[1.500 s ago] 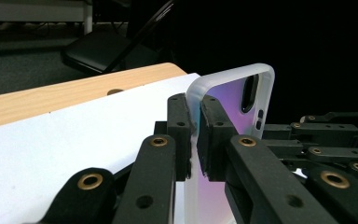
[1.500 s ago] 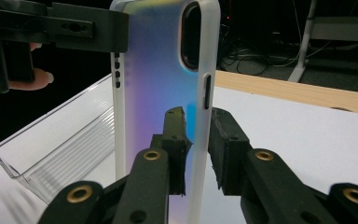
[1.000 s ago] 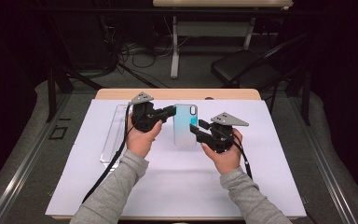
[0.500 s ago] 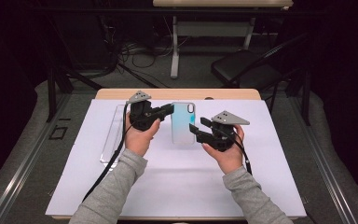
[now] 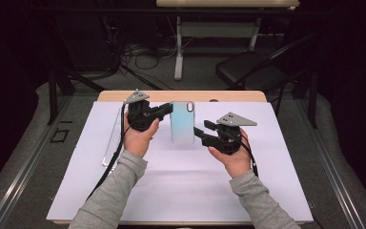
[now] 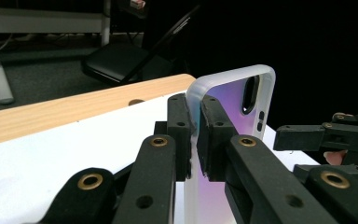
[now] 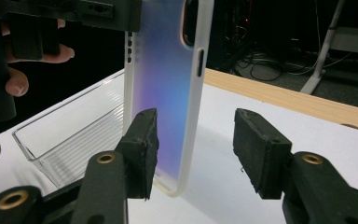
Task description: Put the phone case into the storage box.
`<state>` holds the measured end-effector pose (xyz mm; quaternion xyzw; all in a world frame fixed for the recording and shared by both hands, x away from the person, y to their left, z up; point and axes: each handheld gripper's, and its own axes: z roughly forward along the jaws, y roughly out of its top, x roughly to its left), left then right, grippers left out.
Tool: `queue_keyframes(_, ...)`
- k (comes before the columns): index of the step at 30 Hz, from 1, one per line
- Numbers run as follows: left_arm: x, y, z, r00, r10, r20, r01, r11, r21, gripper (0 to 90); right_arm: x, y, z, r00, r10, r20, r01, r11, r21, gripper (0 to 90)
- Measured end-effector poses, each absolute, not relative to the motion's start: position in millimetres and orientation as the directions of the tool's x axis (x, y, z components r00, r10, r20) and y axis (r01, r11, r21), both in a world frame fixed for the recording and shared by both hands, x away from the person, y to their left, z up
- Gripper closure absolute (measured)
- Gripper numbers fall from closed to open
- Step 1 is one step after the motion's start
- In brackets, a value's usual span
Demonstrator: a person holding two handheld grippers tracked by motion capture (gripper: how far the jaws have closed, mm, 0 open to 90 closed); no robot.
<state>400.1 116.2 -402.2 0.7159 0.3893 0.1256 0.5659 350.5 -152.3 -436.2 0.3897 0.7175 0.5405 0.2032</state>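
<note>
A translucent phone case (image 5: 182, 123) with an iridescent blue-purple back hangs upright over the white sheet. My left gripper (image 5: 169, 109) is shut on its upper corner; in the left gripper view the pads (image 6: 214, 126) pinch the frosted rim (image 6: 233, 93) beside the camera cutout. My right gripper (image 5: 201, 130) is open at the case's lower right edge. Its jaws have just been closing a little. In the right gripper view (image 7: 193, 135) the case's (image 7: 163, 93) side edge stands partly in the gap, with neither pad pressing on it.
A clear ribbed plastic tray (image 5: 112, 138) lies on the white sheet (image 5: 181, 191) left of my left hand, also in the right gripper view (image 7: 65, 140). The wooden table edge (image 5: 228, 96) runs behind. A black chair (image 5: 248, 71) stands beyond the table.
The left gripper has carried the case slightly to the left. The right gripper's jaws stand wider than a second ago; that hand has stayed put.
</note>
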Motion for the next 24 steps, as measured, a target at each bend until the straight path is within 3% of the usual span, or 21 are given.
queue_keyframes(24,410.6,156.6,-385.4,0.625,0.752,-0.211,0.367,-0.044,0.929,84.1,355.7,-158.1,-435.7,-0.611,0.785,0.105,0.305,0.111,0.946,33.1)
